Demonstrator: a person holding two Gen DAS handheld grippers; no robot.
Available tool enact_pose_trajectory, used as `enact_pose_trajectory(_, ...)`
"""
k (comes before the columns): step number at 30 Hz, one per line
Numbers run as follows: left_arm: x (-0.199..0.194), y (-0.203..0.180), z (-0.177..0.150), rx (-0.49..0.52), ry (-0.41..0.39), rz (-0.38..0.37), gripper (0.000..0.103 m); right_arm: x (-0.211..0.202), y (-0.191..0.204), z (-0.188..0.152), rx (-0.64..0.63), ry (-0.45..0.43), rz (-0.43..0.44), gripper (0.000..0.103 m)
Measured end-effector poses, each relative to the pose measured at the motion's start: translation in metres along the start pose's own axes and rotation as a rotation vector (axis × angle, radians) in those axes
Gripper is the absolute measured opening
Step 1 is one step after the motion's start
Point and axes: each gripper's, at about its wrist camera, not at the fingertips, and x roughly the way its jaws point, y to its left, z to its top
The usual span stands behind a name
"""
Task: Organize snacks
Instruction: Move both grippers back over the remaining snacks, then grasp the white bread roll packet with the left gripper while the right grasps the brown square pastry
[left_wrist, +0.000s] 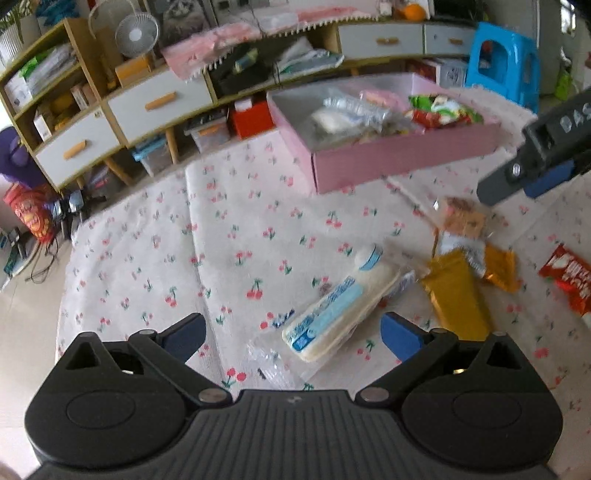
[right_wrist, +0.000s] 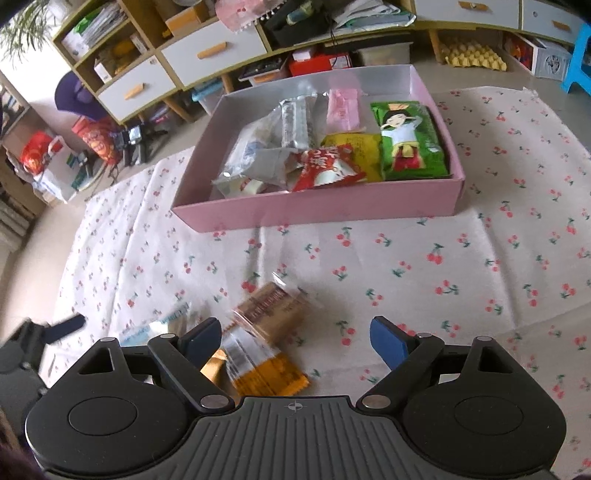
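Your left tongs (left_wrist: 293, 332) gape empty over the blue-and-white snack packet (left_wrist: 334, 314), whose long axis runs diagonally between the pads. Right tongs (right_wrist: 295, 339), also wide and empty, hover by the brown packet (right_wrist: 273, 308); pink box (right_wrist: 317, 214) lies beyond.

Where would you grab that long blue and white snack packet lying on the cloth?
Across the middle of the blue and white packet, from above. It lies flat and long, narrower across than the open left tool, and the cloth on both long sides is bare.
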Motion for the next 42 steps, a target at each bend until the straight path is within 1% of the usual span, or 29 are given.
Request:
enact_pose_trajectory(1, 0.002, 0.001, 0.000, -0.005, 0.015, -0.010, 0.095, 0.002, 0.001, 0.001, 0.004, -0.003, 0.009, 0.090)
enact_pose_trajectory(4, 0.004, 0.002, -0.003, -0.019, 0.033, -0.048, 0.091, 0.009, 0.003, 0.001, 0.032, -0.008, 0.039, 0.090)
enact_pose_trajectory(8, 0.003, 0.000, -0.006, -0.021, 0.082, -0.102, 0.081, 0.020, 0.007, 0.000, 0.051, -0.003, 0.028, 0.090)
enact_pose_trajectory(9, 0.002, -0.001, -0.006, -0.019, 0.086, -0.115, 0.081, 0.022, 0.008, 0.000, 0.047, -0.006, 0.022, 0.090)
enact_pose_trajectory(14, -0.006, -0.007, -0.010, 0.009, 0.107, -0.171, 0.081, 0.029, 0.013, -0.001, -0.004, -0.017, -0.048, 0.089)
enact_pose_trajectory(19, -0.011, -0.010, -0.009, 0.009, 0.133, -0.270, 0.082, 0.029, 0.012, -0.003, -0.079, -0.006, -0.142, 0.089)
enact_pose_trajectory(20, -0.013, -0.010, -0.010, 0.013, 0.135, -0.281, 0.083, 0.028, 0.011, -0.004, -0.100, -0.007, -0.164, 0.089)
enact_pose_trajectory(22, -0.014, -0.012, -0.010, 0.019, 0.145, -0.260, 0.082, 0.026, 0.009, -0.004, -0.138, -0.012, -0.203, 0.089)
enact_pose_trajectory(24, -0.012, -0.009, -0.007, 0.003, 0.145, -0.229, 0.082, 0.023, 0.005, -0.003, -0.136, -0.020, -0.208, 0.089)
enact_pose_trajectory(26, -0.012, -0.005, -0.005, -0.029, 0.131, -0.210, 0.081, 0.019, -0.001, 0.000, -0.113, -0.028, -0.169, 0.089)
enact_pose_trajectory(29, -0.011, -0.003, -0.003, -0.040, 0.109, -0.173, 0.079, 0.016, -0.003, 0.003, -0.087, -0.037, -0.125, 0.089)
enact_pose_trajectory(33, -0.008, 0.001, 0.002, -0.070, 0.053, -0.121, 0.077, 0.019, -0.003, 0.004, -0.042, -0.027, -0.061, 0.087)
enact_pose_trajectory(35, -0.003, 0.003, 0.002, -0.099, 0.037, -0.113, 0.067, 0.022, -0.002, 0.004, -0.012, -0.024, -0.033, 0.086)
enact_pose_trajectory(37, 0.004, 0.004, 0.003, -0.120, 0.042, -0.111, 0.059, 0.025, -0.001, 0.004, 0.006, -0.029, -0.018, 0.079)
enact_pose_trajectory(38, 0.006, 0.004, 0.004, -0.123, 0.044, -0.108, 0.056, 0.026, -0.001, 0.004, 0.010, -0.030, -0.014, 0.077)
enact_pose_trajectory(40, 0.008, 0.003, 0.004, -0.122, 0.043, -0.094, 0.054, 0.029, 0.001, 0.003, 0.017, -0.027, -0.010, 0.068)
enact_pose_trajectory(42, 0.009, 0.003, 0.005, -0.130, 0.044, -0.090, 0.054, 0.032, 0.001, 0.002, 0.038, -0.017, -0.003, 0.063)
